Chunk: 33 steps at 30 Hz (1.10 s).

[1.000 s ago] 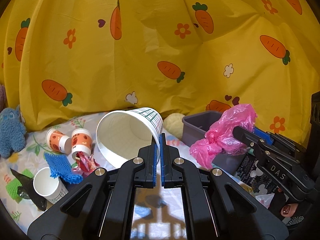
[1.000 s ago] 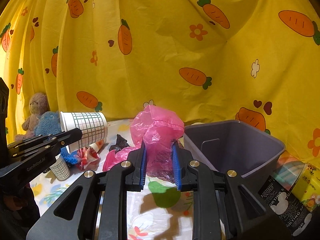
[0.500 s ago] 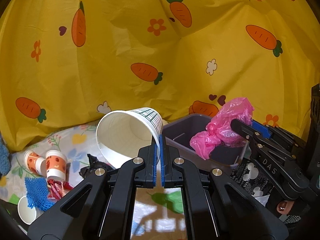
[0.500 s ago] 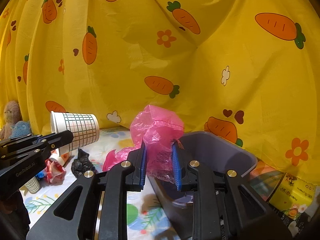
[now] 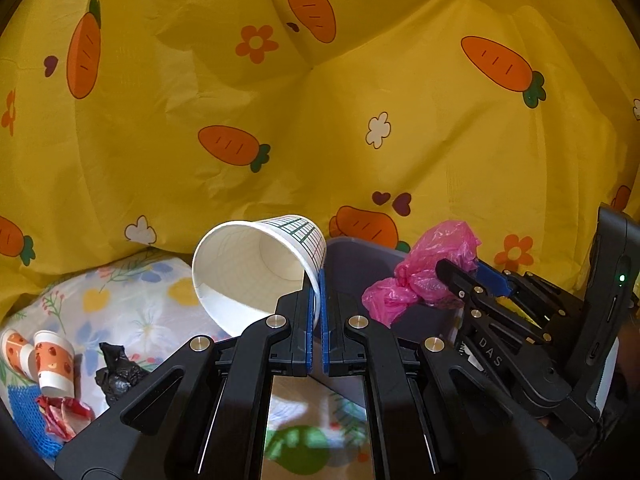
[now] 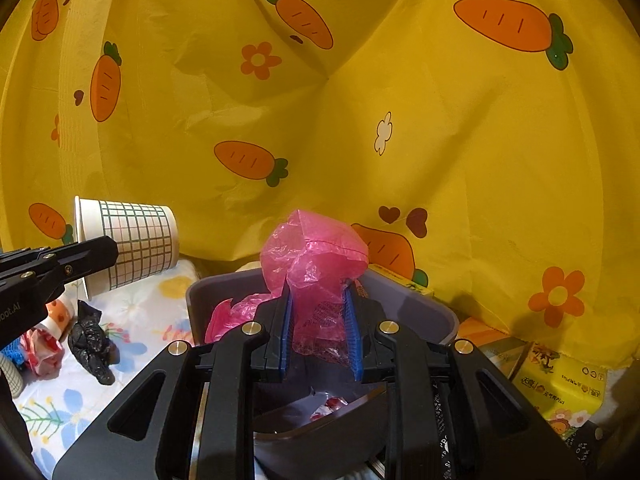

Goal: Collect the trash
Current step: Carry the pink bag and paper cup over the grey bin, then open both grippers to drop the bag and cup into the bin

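Note:
My left gripper [image 5: 317,280] is shut on the rim of a white paper cup with a green grid print [image 5: 256,272], held tilted with its mouth toward the camera. The same cup [image 6: 132,246] shows at the left of the right wrist view, just left of the bin. My right gripper [image 6: 318,292] is shut on a crumpled pink plastic bag [image 6: 316,264], which hangs over the grey plastic bin [image 6: 416,300]. In the left wrist view the pink bag [image 5: 424,276] sits above the bin's rim [image 5: 360,246]. A small wrapper lies inside the bin.
Two orange-print paper cups [image 5: 40,356], a black crumpled bag [image 6: 90,340], a red-white wrapper [image 5: 60,416] and blue netting [image 5: 24,412] lie on the floral sheet at left. Yellow tissue packs [image 6: 560,392] sit right of the bin. A yellow carrot-print cloth [image 6: 360,100] backs everything.
Both grippers have swung to the right, carrying the cup and pink bag. The bin has come under the right gripper, and the trash on the sheet has slid to the left edge.

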Each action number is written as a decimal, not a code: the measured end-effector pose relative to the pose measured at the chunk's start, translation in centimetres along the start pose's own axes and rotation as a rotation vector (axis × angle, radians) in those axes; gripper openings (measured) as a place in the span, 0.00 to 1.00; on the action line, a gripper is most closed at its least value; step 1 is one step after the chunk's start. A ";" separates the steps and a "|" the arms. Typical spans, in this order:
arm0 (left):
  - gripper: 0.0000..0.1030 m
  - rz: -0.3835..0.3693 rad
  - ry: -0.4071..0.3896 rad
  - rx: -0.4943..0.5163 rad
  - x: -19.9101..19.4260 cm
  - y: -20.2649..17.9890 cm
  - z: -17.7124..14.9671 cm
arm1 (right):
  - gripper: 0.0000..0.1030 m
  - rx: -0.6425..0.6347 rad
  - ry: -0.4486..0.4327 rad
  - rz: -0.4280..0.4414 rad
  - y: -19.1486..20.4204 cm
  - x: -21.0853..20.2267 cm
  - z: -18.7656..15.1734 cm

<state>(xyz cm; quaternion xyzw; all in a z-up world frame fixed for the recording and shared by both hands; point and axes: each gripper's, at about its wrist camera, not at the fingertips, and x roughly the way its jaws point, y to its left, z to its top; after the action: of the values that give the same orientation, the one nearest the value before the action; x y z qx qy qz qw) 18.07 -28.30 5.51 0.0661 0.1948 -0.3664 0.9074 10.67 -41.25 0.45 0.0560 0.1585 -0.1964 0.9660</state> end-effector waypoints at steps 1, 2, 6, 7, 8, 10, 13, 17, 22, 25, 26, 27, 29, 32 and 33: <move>0.02 -0.009 -0.001 0.003 0.3 -0.1 0.1 | 0.23 0.002 0.004 -0.001 -0.1 0.1 0.0; 0.02 -0.014 -0.001 0.007 0.6 -0.3 0.1 | 0.23 0.004 0.009 -0.002 -0.1 0.3 -0.1; 0.02 -0.024 0.010 0.031 2.0 -0.9 0.2 | 0.23 0.011 0.026 -0.006 -0.3 0.9 -0.1; 0.02 -0.033 0.012 0.030 2.3 -1.0 0.2 | 0.23 0.012 0.029 -0.007 -0.3 0.9 -0.2; 0.02 -0.038 0.014 0.030 2.6 -1.1 0.2 | 0.23 0.012 0.032 -0.007 -0.4 1.1 -0.3; 0.02 -0.046 0.020 0.036 3.1 -1.3 0.2 | 0.23 0.014 0.042 0.001 -0.4 1.4 -0.4; 0.02 -0.069 0.027 0.031 3.8 -1.5 0.1 | 0.23 0.016 0.052 0.012 -0.5 1.7 -0.7; 0.02 -0.084 0.039 0.028 4.6 -1.7 -0.1 | 0.23 0.020 0.058 0.015 -0.7 2.1 -0.9; 0.02 -0.103 0.049 0.010 5.4 -1.7 -0.1 | 0.23 0.023 0.065 0.019 -0.7 2.4 -1.0; 0.02 -0.116 0.058 0.006 5.9 -1.8 -0.2 | 0.23 0.021 0.070 0.015 -0.7 2.5 -1.2; 0.02 -0.122 0.060 0.000 6.0 -1.8 -0.3 | 0.23 0.022 0.072 0.016 -0.8 2.6 -1.3; 0.02 -0.128 0.062 -0.005 6.1 -1.8 -0.3 | 0.23 0.024 0.073 0.016 -0.8 2.6 -1.3; 0.02 -0.140 0.070 -0.017 6.5 -1.8 -0.4 | 0.24 0.021 0.078 0.014 -0.8 2.8 -1.5; 0.02 -0.160 0.077 -0.041 6.8 -1.6 -0.6 | 0.27 0.017 0.087 0.013 -0.8 3.0 -1.8; 0.03 -0.171 0.083 -0.053 7.0 -1.5 -0.7 | 0.30 0.017 0.090 0.011 -0.8 3.2 -1.8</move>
<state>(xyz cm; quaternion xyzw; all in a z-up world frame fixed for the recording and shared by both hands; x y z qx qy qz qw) 21.45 -33.65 2.12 0.0406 0.2468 -0.4344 0.8653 12.59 -42.81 -2.34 0.0739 0.1999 -0.1897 0.9584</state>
